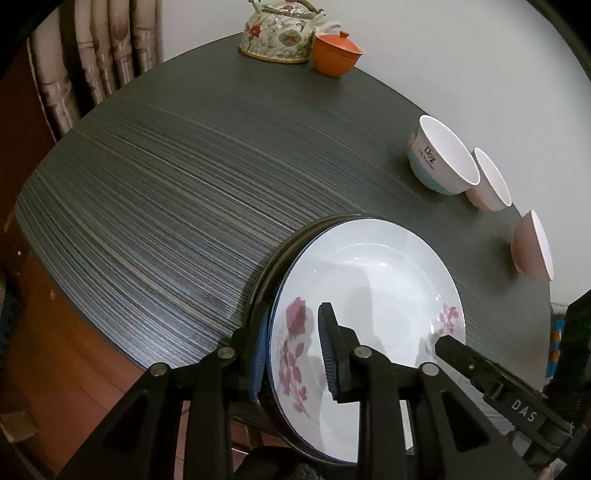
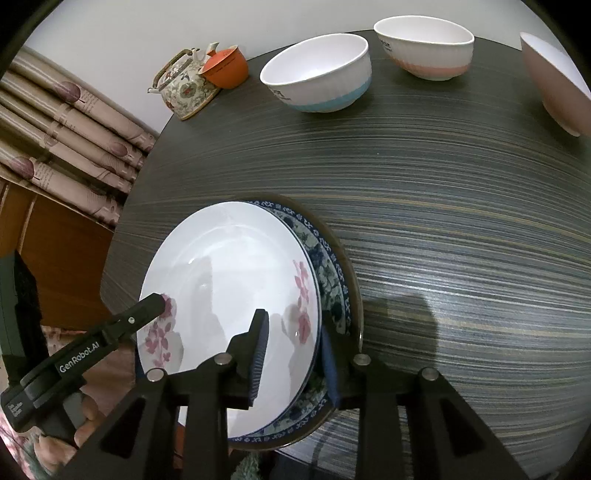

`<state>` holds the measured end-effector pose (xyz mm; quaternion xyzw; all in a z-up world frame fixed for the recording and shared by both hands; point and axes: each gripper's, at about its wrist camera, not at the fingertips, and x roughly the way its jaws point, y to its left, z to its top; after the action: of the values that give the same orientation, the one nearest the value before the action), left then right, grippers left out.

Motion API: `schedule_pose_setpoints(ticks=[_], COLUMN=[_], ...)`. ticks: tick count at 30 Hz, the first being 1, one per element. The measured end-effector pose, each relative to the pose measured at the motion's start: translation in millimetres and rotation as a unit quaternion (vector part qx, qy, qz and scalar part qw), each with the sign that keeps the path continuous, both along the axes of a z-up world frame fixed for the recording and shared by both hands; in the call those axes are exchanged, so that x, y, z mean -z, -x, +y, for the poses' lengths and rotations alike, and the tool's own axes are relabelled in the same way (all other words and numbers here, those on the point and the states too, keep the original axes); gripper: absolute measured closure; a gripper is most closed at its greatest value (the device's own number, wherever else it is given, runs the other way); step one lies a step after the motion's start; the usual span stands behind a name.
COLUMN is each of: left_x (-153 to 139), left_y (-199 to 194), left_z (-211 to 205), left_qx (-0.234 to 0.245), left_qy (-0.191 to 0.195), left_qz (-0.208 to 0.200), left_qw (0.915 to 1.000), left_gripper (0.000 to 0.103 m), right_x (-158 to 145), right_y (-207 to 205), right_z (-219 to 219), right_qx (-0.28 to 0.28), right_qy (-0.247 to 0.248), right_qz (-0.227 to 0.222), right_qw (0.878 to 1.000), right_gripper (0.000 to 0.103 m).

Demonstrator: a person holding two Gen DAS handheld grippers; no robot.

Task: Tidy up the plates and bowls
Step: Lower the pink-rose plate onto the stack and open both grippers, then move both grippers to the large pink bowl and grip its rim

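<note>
A white plate with pink flowers (image 1: pixel 369 273) (image 2: pixel 229 266) lies on top of a blue-patterned plate (image 2: pixel 328 280) and a dark one, near the front edge of the dark striped table (image 1: pixel 166 184). My left gripper (image 1: pixel 293 314) straddles the stack's left rim, one finger outside and one over the white plate, with a gap showing at the pads. My right gripper (image 2: pixel 291 321) straddles the right rim the same way, its pads also off the plates. Each gripper shows in the other's view. Three bowls stand at the back: blue-banded (image 2: pixel 317 74), pink-banded (image 2: pixel 424 48) and pink (image 2: pixel 554 81).
A floral teapot (image 1: pixel 277 33) and an orange lidded cup (image 1: pixel 336 51) stand at the table's far edge by the wall. A curtain (image 1: pixel 92 55) hangs to the left. A person's hand (image 2: pixel 85 417) holds the left gripper below the table edge.
</note>
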<state>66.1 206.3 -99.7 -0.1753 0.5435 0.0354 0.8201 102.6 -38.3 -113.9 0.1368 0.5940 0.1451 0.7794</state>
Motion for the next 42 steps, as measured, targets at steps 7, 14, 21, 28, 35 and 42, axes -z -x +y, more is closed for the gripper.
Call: schedule_pose_setpoints(ticks=[7, 14, 21, 28, 35, 42], left_x=[-8, -13, -17, -16, -16, -20], left_y=[1, 3, 4, 2, 3, 5], left_z=[-7, -6, -7, -5, -5, -7], left_qx=[0.010, 0.002, 0.001, -0.001, -0.001, -0.006], left_qy=[-0.038, -0.067, -0.095, -0.094, -0.097, -0.116], left_qz=[-0.024, -0.036, -0.047, -0.045, -0.046, -0.056], left_qw=[0.9989, 0.9971, 0.9944, 0.9946, 0.9943, 0.9916], left_gripper=[0.070, 0.063, 0.063, 0.063, 0.062, 0.062], right_x=[0, -4, -17, -38, -39, -46], right_y=[-1, 0, 9, 17, 19, 32], right_z=[2, 0, -13, -28, -62, -126], right_qx=[0.002, 0.007, 0.014, 0.020, 0.062, 0.134], right_qy=[0.000, 0.006, 0.044, 0.063, 0.085, 0.104], right_qz=[-0.001, -0.012, -0.046, -0.083, -0.072, -0.085], right_qw=[1.000, 1.000, 0.998, 0.994, 0.992, 0.982], right_gripper=[0.074, 0.074, 0.067, 0.053, 0.053, 0.053])
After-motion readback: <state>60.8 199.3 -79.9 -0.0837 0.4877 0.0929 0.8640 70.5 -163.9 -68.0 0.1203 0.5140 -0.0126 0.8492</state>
